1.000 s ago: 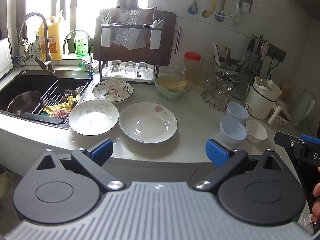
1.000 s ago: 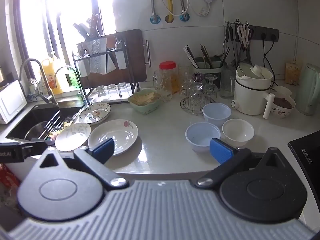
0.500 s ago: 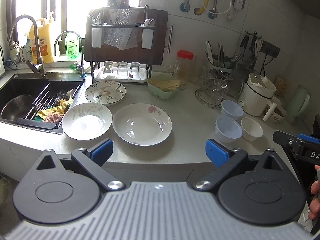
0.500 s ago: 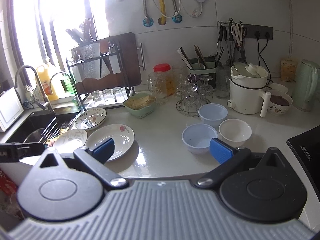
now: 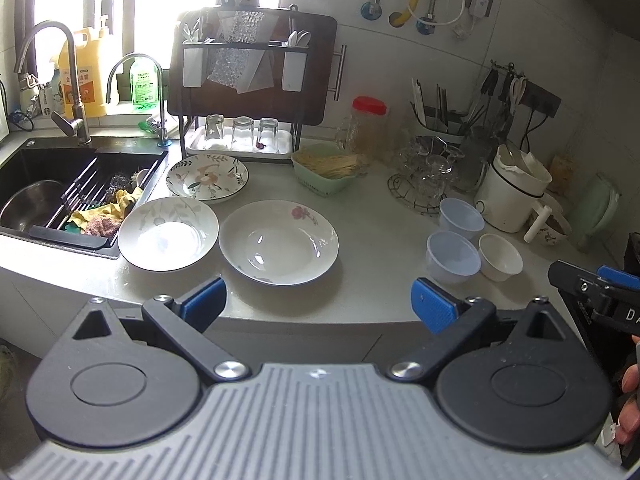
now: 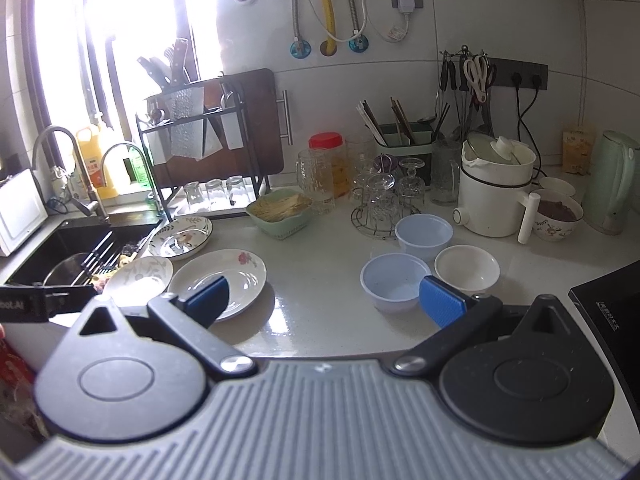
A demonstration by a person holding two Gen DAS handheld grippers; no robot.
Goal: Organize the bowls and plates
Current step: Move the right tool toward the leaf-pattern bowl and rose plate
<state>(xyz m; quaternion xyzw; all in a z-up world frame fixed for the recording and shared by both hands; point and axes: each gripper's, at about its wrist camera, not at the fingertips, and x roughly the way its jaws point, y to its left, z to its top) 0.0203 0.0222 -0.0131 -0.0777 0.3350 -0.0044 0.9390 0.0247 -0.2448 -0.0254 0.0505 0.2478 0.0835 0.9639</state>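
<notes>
Landmark: the black sink (image 5: 48, 184) set into the pale counter (image 5: 372, 280); all places below are told from it.
Left gripper (image 5: 318, 306): held off the counter's front edge, past the sink's near right corner; its blue pads stand wide apart with nothing between them.
Right gripper (image 6: 326, 300): held off the counter's front edge, well to the right of the sink; jaws spread wide, gripping nothing, its pads (image 6: 442, 300) seen in front of the plates and bowls.
Leaf-pattern plate (image 5: 168, 234): flat on the counter, just beside the sink's right rim, at the near end.
Flower-rim plate (image 5: 279, 242): the next one out from the sink, just beside the leaf-pattern plate; whether their rims touch cannot be told.
Patterned deep plate (image 5: 207, 178): behind those two, by the sink's far right corner, in front of the dish rack (image 5: 240, 144).
Pale blue bowls: two, well apart from the sink across the counter; the near one (image 5: 452, 256) sits just in front of the far one (image 5: 461, 218).
White bowl (image 5: 500, 257): just beside the near blue bowl, on the side away from the sink.
Green basket (image 5: 326, 172): between the patterned deep plate and the glass stand (image 5: 426, 184), further from the sink than the rack.
Sink contents: a steel bowl (image 5: 28, 204) and a slatted tray carrying cloths (image 5: 104, 216).
White pot (image 5: 512, 192): behind the bowls, far from the sink.
</notes>
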